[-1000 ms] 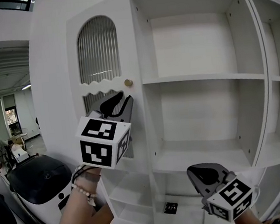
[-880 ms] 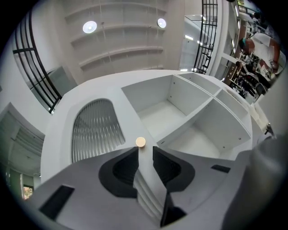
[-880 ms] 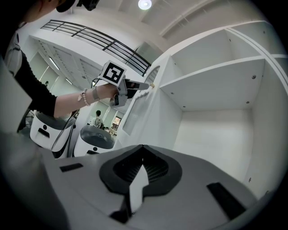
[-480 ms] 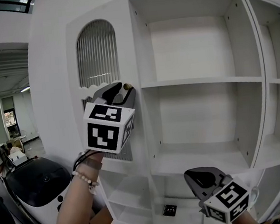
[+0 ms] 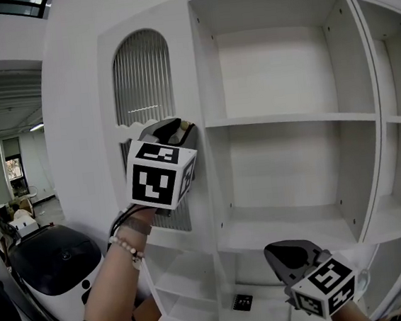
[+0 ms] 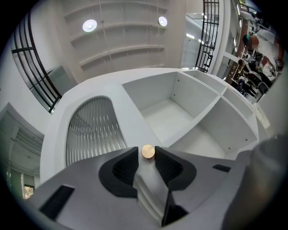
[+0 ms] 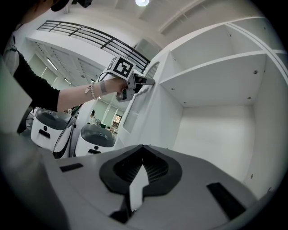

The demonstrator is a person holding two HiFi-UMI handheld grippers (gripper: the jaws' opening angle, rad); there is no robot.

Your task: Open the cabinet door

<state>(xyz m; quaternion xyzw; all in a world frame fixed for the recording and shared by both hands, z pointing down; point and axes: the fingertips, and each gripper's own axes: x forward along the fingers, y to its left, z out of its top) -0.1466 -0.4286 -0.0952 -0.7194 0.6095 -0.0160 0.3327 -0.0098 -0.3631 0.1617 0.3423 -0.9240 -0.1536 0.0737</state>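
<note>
Left gripper view: the left gripper [image 6: 146, 149] has just been opening its jaws; they stand apart with the cabinet door [image 6: 90, 130]'s brass knob [image 6: 148, 152] between the tips, not clamped. The right gripper [image 7: 142, 147]'s jaws meet on nothing.

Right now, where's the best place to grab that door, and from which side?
The small round knob at the door's free edge, straight on from the front: it sticks out, so jaws can close either side. The left gripper's jaws, just opened, straddle it.

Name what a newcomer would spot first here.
The left hand-held gripper is at the brass knob on the open door, mid-left; its jaws have just been opening, with the knob between them. To the right are bare white shelves. The right hand-held gripper, shut, hangs low.
</note>
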